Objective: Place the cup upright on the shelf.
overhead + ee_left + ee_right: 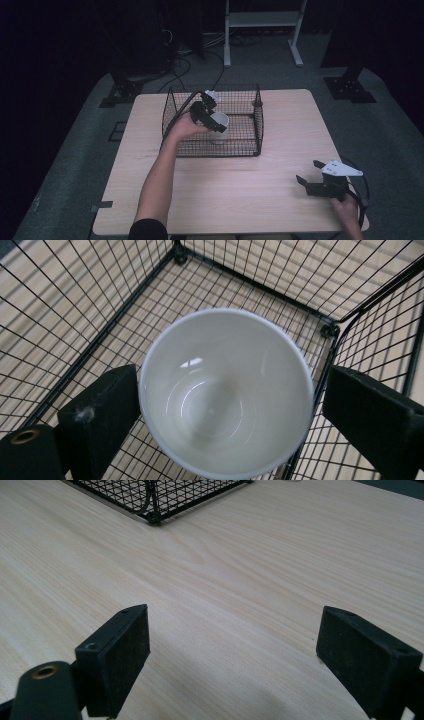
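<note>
On the table, pale wood grain, a black wire basket sits toward the far side, left of centre. Square mesh walls, open top, mesh floor with table wood visible through it. In the right gripper view one basket corner shows at the top, well apart from that gripper.

Inside the basket, a white cup stands upright on the mesh floor, toward the near-left part. In the left gripper view the cup is seen from above: round rim, empty, glossy inside, near a basket wall and a corner post.

Left gripper reaches into the basket from above, pointing down at the cup, the person's left hand behind it, forearm running back to the near table edge. Jaws apart, one each side of the cup rim. Left jaw sits just at the rim; whether it touches, cannot tell. Right jaw stands clear of the rim with a gap. No clamp on the cup.

Right gripper is at the near-right corner of the table, low over the wood, pointing left, held by the right hand. Grey plate on top. Its jaws are wide apart with bare table between them, nothing held.
</note>
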{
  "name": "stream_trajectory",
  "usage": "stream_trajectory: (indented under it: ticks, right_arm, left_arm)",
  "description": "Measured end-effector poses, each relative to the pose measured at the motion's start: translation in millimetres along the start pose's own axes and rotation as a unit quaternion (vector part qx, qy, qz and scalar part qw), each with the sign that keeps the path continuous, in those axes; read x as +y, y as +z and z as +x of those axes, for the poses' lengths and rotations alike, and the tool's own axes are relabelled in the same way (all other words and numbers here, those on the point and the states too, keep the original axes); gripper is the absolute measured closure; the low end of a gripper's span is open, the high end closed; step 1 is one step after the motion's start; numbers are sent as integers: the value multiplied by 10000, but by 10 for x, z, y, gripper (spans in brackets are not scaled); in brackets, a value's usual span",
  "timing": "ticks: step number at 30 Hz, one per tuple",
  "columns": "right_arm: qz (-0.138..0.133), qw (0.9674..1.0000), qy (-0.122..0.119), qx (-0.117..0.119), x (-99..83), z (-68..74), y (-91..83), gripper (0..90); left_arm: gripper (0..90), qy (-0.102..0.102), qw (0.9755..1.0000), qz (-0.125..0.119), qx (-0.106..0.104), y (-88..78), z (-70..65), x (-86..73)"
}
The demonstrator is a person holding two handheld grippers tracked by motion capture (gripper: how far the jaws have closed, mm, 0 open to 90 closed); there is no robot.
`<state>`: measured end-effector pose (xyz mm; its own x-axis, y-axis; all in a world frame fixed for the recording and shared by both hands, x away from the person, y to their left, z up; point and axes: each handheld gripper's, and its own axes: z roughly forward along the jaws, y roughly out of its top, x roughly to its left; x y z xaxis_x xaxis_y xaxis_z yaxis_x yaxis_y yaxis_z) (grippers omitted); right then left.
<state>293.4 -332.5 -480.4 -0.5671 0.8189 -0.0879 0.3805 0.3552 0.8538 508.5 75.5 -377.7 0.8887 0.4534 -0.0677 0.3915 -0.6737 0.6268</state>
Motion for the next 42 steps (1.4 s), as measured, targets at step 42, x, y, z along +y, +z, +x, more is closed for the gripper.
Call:
stream_trajectory:
  ticks: [42]
  right_arm:
    - [22,10000,-11,-30,1,5,4,131]
  left_arm:
    - [67,418,9941,-928,366,-683,-521,-270]
